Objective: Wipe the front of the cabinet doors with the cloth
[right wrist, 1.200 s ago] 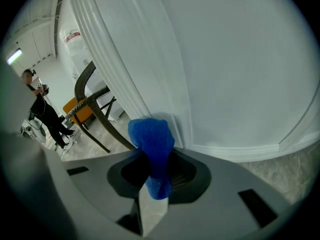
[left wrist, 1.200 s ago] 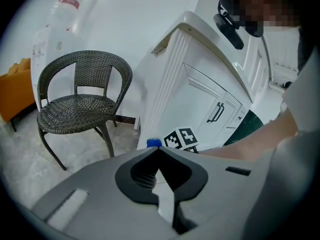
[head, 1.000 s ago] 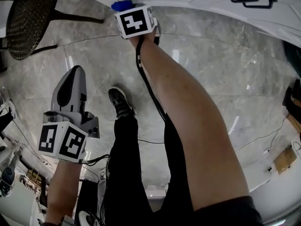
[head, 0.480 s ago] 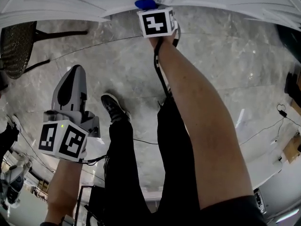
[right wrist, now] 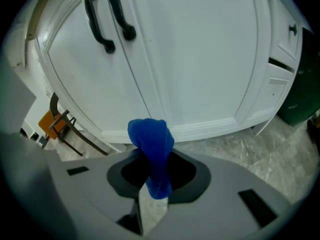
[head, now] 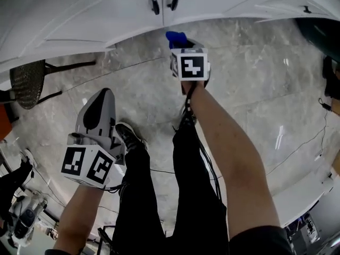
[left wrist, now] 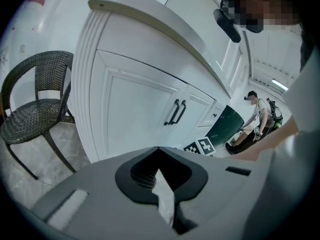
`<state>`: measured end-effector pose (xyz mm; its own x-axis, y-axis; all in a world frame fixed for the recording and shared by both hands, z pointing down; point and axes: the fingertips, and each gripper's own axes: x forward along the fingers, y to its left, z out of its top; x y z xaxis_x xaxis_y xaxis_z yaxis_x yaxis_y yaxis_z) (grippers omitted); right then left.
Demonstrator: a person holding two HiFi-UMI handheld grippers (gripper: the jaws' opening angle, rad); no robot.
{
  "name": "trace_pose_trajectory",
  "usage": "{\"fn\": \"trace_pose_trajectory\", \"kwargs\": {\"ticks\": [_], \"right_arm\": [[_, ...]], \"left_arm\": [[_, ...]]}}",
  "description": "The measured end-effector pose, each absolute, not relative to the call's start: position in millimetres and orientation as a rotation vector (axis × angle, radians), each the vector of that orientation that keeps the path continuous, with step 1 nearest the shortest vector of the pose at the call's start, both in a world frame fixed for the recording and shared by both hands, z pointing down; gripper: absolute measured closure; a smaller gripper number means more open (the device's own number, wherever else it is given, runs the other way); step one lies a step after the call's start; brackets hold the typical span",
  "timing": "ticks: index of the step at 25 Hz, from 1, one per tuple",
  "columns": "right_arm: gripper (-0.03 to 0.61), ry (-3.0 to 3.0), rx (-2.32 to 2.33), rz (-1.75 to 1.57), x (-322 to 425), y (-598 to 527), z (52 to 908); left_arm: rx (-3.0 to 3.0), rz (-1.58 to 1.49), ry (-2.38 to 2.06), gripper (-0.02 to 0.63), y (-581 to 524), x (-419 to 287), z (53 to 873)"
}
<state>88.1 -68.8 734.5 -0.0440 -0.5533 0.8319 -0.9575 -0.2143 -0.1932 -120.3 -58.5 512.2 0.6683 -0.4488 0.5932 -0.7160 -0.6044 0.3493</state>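
Cloth [right wrist: 151,149]: blue, bunched, just short of the doors [right wrist: 200,59], low near their foot.
Right gripper [right wrist: 150,156]: clenched on the cloth's tail.
Left gripper [left wrist: 159,151]: closed, empty – held well back.
Handling: likely soft, light and limp; best pinched at the bunch, leaving a pad free.
Axis: along the jaws – free end towards the doors.

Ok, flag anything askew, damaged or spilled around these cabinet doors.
Nothing stands out. Both cabinet doors sit shut and flush, their black handles straight and paired, no spill on the floor. The blue cloth is just bunched in the right gripper.
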Motion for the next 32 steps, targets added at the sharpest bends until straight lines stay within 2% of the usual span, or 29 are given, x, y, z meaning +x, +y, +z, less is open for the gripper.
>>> {"fn": "trace_pose_trajectory", "kwargs": {"ticks": [5, 13, 20, 26, 32], "right_arm": [[0.5, -1.657, 1.813, 1.179, 69.9, -25.6, 677.4], [0.501, -1.827, 1.995, 1.194, 45.0, -7.6, 500.6], [0.5, -2.07, 1.944, 1.042, 32.5, -12.2, 392.5], [0.5, -2.158, 1.85, 0.852, 45.1, -28.9, 364.3], [0.5, -2.095, 1.802, 0.828, 58.9, -75.0, 407.8]], "left_arm": [[2.327, 0.623, -0.867, 0.613, -45.6, -113.2, 477.8], [2.364, 0.63, -0.893, 0.612, -43.7, -124.9, 396.7], [2.343, 0.546, -0.967, 0.613, -42.6, -90.3, 346.0], [2.328, 0.483, -1.02, 0.613, -33.0, -62.0, 317.4], [2.363, 0.501, -0.993, 0.613, -29.1, -67.2, 334.1]]}}
